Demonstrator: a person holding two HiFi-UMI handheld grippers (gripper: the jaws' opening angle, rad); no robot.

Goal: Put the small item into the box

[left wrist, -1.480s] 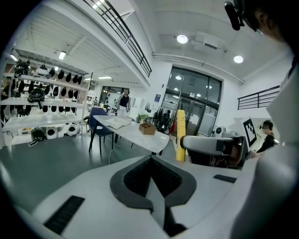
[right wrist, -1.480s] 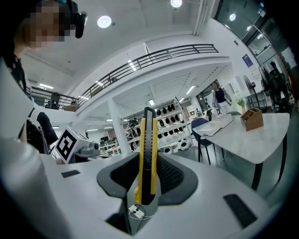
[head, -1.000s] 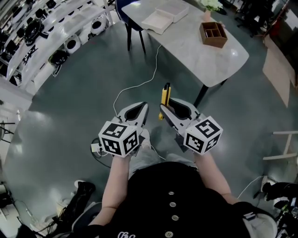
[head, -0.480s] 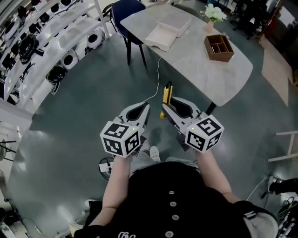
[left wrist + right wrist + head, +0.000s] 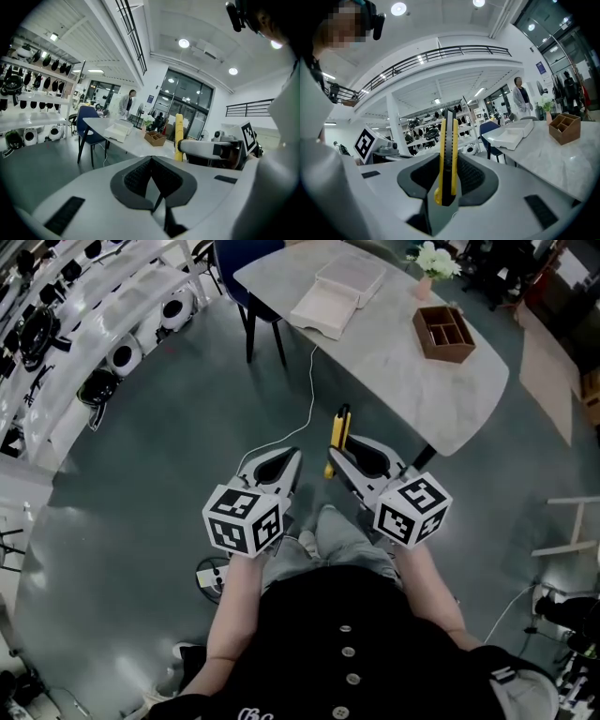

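Observation:
My right gripper point(image 5: 331, 461) is shut on a yellow utility knife point(image 5: 337, 431) that sticks out forward past its jaws. In the right gripper view the knife point(image 5: 447, 150) stands upright between the dark pads point(image 5: 472, 178). My left gripper point(image 5: 290, 458) is beside it at the same height, jaws shut with nothing in them point(image 5: 151, 159). A brown wooden box point(image 5: 444, 332) with compartments sits on the far right of the grey marble table point(image 5: 394, 371). It also shows in both gripper views, as the box point(image 5: 155, 138) and the box point(image 5: 564, 127). Both grippers are over the floor, short of the table.
White trays point(image 5: 337, 292) lie on the table's left part, and a vase of white flowers point(image 5: 429, 263) stands behind the box. A blue chair point(image 5: 234, 263) stands at the table's left end. A white cable point(image 5: 309, 381) runs over the floor. Shelves with helmets point(image 5: 84, 324) line the left.
The table and box have drawn nearer and shifted in the head view as the person steps forward. Both grippers keep their pose, and the knife stays gripped.

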